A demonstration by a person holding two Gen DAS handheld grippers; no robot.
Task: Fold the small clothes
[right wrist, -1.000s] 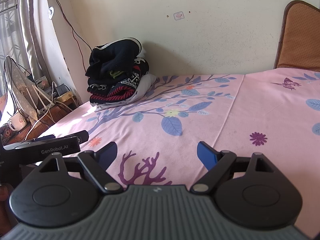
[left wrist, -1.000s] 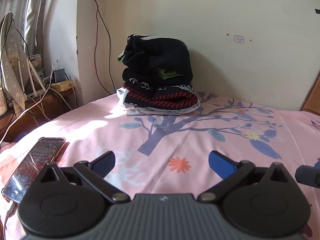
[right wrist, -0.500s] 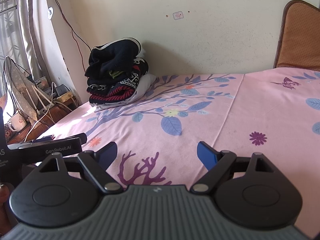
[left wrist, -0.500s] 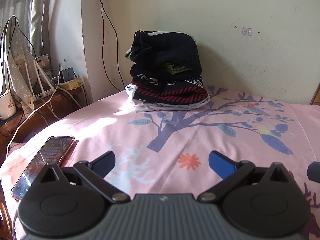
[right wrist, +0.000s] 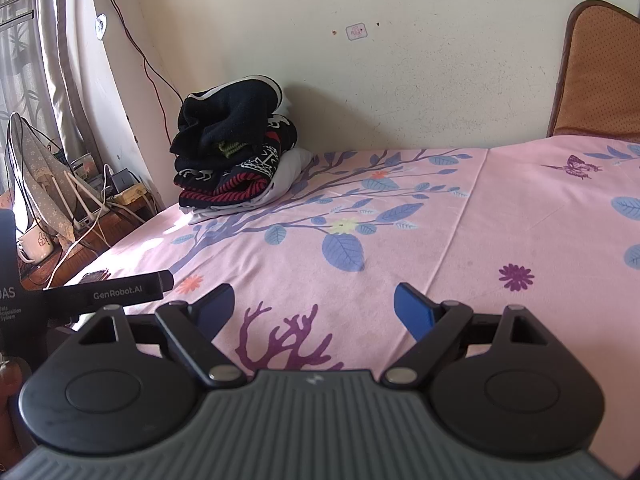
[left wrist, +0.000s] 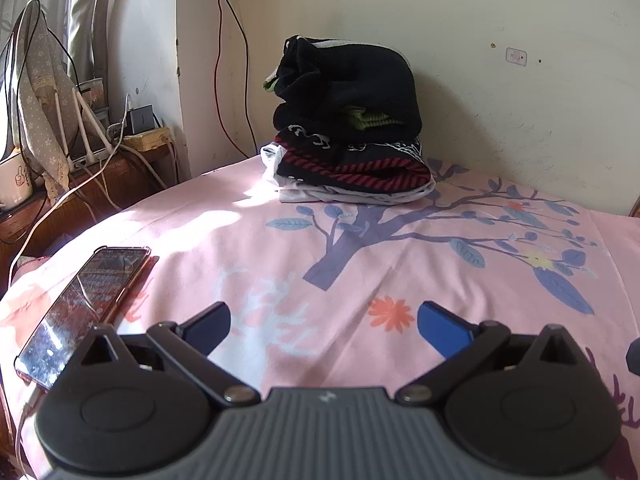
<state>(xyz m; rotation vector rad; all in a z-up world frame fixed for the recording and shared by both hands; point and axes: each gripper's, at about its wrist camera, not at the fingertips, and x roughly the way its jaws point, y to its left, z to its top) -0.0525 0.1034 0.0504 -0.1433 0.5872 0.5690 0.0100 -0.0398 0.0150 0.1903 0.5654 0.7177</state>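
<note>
Left gripper [left wrist: 324, 326] is held low over the pink floral bedsheet [left wrist: 280, 248], jaws spread wide, nothing between the blue pads [left wrist: 440, 326]. Right gripper [right wrist: 314, 308] is in the same condition: jaws wide apart, nothing gripped, only sheet seen in the gap. In the right wrist view the left gripper is seen at the left edge as a black finger marked "GenRobot.AI", just beside the right tool and apart from it. The pile of clothes [left wrist: 348, 128] is stacked at the far edge of the bed against the cream wall [left wrist: 480, 20], well apart from both grippers; it is seen again in the right wrist view [right wrist: 236, 152]. A black knit item is on top, a red-and-black striped piece under it, a white garment at the bottom. A phone [left wrist: 84, 312] is lying screen-up on the sheet, near the left gripper's left finger, a cable is run off its near end. A mug [left wrist: 16, 180] and tangled cables [left wrist: 100, 168] are seen on the wooden side table beyond the bed. A brown headboard [right wrist: 600, 72] is seen at the far right.
</note>
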